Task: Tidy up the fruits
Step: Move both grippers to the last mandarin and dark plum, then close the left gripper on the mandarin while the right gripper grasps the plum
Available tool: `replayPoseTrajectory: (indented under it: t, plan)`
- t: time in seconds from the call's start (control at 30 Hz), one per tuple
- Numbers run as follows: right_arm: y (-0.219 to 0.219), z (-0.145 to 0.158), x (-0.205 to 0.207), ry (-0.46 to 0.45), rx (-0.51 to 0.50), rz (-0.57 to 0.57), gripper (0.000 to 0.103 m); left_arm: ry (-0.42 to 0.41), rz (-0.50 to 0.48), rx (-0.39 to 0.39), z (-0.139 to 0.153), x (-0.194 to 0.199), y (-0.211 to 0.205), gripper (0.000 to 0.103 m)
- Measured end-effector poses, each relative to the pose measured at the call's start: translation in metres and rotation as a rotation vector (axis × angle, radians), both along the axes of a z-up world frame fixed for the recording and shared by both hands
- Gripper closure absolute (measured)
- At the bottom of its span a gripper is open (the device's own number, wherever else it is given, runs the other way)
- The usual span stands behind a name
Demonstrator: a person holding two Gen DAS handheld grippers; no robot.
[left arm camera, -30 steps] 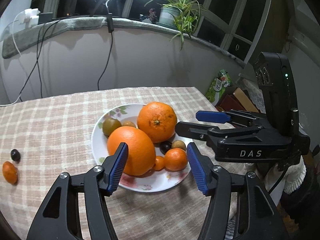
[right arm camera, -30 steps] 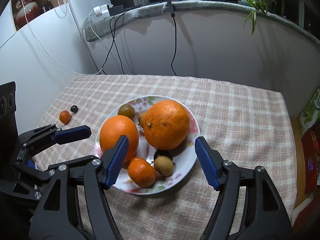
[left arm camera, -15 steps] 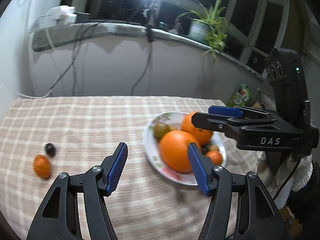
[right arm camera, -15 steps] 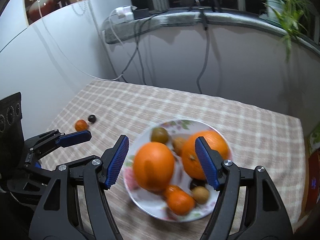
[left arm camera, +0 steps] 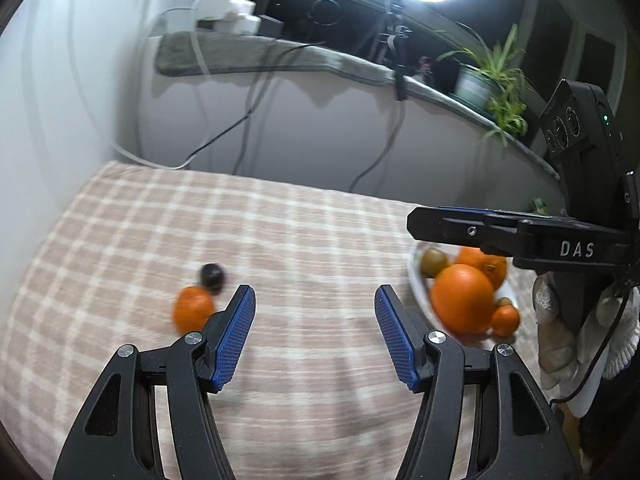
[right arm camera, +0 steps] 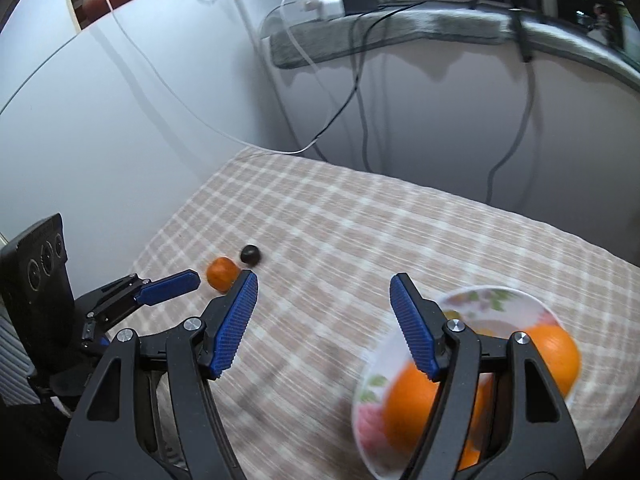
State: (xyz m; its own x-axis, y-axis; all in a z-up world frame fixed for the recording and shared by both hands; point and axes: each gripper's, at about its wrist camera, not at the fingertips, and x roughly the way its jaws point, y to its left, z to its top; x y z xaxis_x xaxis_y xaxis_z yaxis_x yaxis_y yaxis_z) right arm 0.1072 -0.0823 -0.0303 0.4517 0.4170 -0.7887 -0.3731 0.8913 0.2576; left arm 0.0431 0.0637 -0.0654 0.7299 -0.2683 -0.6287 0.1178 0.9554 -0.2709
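Note:
A small orange mandarin and a dark round fruit lie loose on the checked tablecloth, just left of my left gripper, which is open with only cloth between its blue pads. A flowered plate at the right holds two big oranges, a greenish fruit and small fruits. In the right wrist view my right gripper is open and empty; the mandarin and dark fruit lie ahead to its left, the plate under its right finger.
The table stands against a white wall at the left and a low wall at the back with hanging cables. A ledge above carries a power strip, a ring light and a potted plant. A gloved hand holds the right gripper.
Both grippers have swung left, away from the plate towards the loose mandarin and dark fruit. The plate has slid to the right edge of both views. The jaws kept their width.

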Motion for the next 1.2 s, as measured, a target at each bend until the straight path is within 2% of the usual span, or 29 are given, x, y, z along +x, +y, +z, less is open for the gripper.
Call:
replayPoseTrajectory:
  t: [0.27,0.33,0.4,0.5,0.6,0.77,0.9,1.13,1.2]
  plan:
    - [0.048,-0.021,0.023,0.055,0.007,0.08,0.032,0.03,0.065,-0.001,-0.015,0.0,0.032,0.042]
    - [0.058,-0.028,0.028,0.079,0.02,0.096,0.035,0.039,0.074,-0.002,-0.02,0.001,0.038,0.043]
    - [0.07,-0.036,0.034,0.11,0.031,0.115,0.042,0.051,0.079,-0.001,-0.025,0.003,0.043,0.048]
    - [0.085,-0.047,0.042,0.15,0.04,0.132,0.045,0.068,0.08,-0.001,-0.033,0.006,0.047,0.053]
    - [0.095,-0.062,0.052,0.206,0.061,0.132,0.054,0.081,0.079,-0.003,-0.038,0.01,0.049,0.054]
    - [0.105,-0.082,0.066,0.281,0.098,0.115,0.057,0.096,0.076,-0.001,-0.043,0.017,0.049,0.055]
    - [0.112,-0.092,0.071,0.306,0.099,0.113,0.064,0.105,0.085,-0.005,-0.045,0.02,0.054,0.056]
    - [0.121,-0.108,0.08,0.331,0.078,0.109,0.066,0.121,0.086,-0.008,-0.049,0.024,0.057,0.057]
    - [0.124,-0.112,0.082,0.339,0.072,0.115,0.07,0.125,0.081,-0.006,-0.05,0.025,0.056,0.057]
